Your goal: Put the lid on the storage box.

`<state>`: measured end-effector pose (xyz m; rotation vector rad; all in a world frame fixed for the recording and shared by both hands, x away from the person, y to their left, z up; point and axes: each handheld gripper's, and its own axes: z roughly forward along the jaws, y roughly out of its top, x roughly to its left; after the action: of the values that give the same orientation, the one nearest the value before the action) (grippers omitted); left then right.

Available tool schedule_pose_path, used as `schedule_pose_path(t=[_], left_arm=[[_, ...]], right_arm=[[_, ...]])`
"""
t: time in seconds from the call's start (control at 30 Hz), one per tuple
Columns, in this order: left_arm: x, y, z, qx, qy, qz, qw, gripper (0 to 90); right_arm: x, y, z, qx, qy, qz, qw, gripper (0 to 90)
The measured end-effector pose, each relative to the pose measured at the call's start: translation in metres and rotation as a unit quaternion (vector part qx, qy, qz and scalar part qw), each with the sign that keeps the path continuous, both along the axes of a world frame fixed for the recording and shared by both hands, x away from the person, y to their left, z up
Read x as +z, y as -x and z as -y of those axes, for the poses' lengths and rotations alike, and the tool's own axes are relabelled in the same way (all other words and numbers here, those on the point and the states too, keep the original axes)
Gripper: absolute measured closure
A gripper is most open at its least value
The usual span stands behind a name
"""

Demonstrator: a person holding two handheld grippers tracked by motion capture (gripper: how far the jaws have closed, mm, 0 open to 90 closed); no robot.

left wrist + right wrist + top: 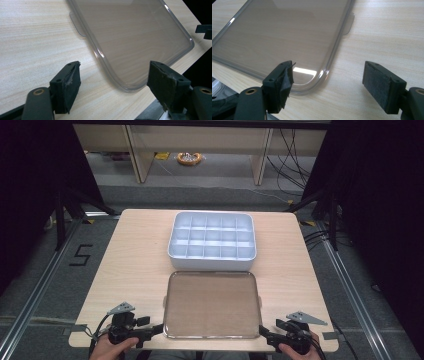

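A clear, smoke-tinted plastic lid (212, 304) lies flat on the wooden table (135, 265) near its front edge. Behind it stands a white box (212, 240) divided into several empty compartments. My left gripper (156, 329) is open at the lid's near left corner, and that corner of the lid (130, 50) sits between its jaws. My right gripper (264, 332) is open at the near right corner, the rounded corner of the lid (287, 37) lying just ahead of its left jaw. Neither holds anything. A small tab sticks out from each short side of the lid.
Bare table surface lies on both sides of the lid and box. The table's front edge is right under both grippers. Beyond the table are floor rails, cables, shelf legs and an orange object (189, 158) on the floor.
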<state>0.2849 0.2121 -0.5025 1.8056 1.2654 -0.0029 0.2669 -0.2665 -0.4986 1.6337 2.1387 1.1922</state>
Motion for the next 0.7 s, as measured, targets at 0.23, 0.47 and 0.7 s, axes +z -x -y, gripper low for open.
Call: schedule_pose_path(t=[0.23, 0.47, 0.7], left_arm=[[0.0001, -0.0002, 0.0001, -0.001, 0.001, -0.001, 1.0000, 26.1], [-0.0003, -0.0006, 0.0000, -0.004, 0.004, -0.006, 1.0000, 26.3], [-0.0024, 0.0001, 0.0075, -0.010, 0.013, -0.014, 0.9998, 25.5]], right_arm=[[0.0010, 0.0021, -0.0024, -0.012, -0.012, -0.018, 0.9997, 25.8], [0.0016, 0.0007, 0.0011, -0.002, -0.012, -0.007, 0.9999, 25.8], [0.0016, -0.0011, -0.0022, -0.008, -0.017, -0.014, 0.9997, 25.8]])
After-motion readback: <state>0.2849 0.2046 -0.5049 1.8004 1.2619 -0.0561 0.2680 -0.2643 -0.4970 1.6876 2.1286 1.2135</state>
